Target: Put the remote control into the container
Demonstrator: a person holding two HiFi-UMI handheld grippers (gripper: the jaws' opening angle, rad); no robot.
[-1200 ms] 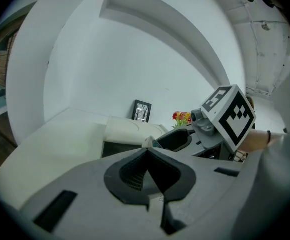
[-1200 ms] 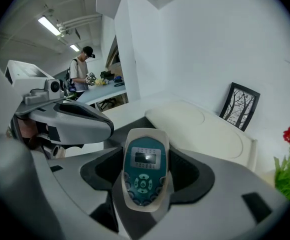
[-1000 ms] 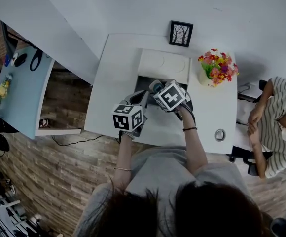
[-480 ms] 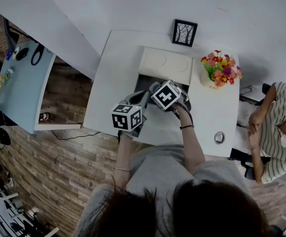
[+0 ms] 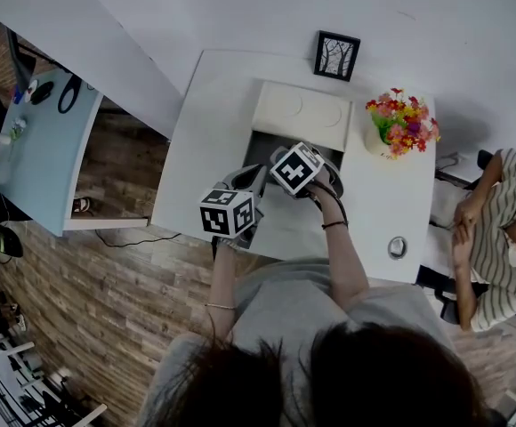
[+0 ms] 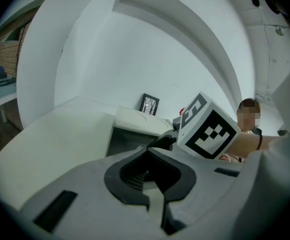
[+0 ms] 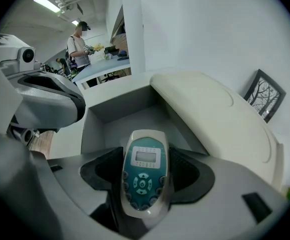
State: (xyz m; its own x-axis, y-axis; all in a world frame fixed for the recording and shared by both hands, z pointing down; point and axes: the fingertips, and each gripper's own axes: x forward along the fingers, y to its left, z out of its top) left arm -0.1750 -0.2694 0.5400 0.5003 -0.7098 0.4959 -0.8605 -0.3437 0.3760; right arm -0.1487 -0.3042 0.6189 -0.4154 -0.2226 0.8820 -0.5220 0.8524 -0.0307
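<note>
In the right gripper view a white remote control [image 7: 145, 159] with a teal face and small screen sits between the jaws of my right gripper [image 7: 145, 176], which is shut on it. It hangs over the open grey container [image 7: 116, 118], whose cream lid [image 7: 212, 121] is folded back. In the head view the right gripper [image 5: 278, 156] is at the container's [image 5: 260, 144] front edge, with the lid [image 5: 301, 114] behind it. My left gripper [image 5: 254, 180] stays just to the left and nearer, over the table. Its jaws [image 6: 147, 176] are shut with nothing in them.
The white table [image 5: 206, 149] also carries a framed picture [image 5: 336, 56] at the back, a vase of flowers [image 5: 402, 123] at the right and a small round object [image 5: 398, 245] near the front right. A person [image 5: 498, 225] sits at the right. A blue table [image 5: 37, 149] stands left.
My right gripper has shifted a little left and farther over the container with the remote held. The left gripper has barely moved.
</note>
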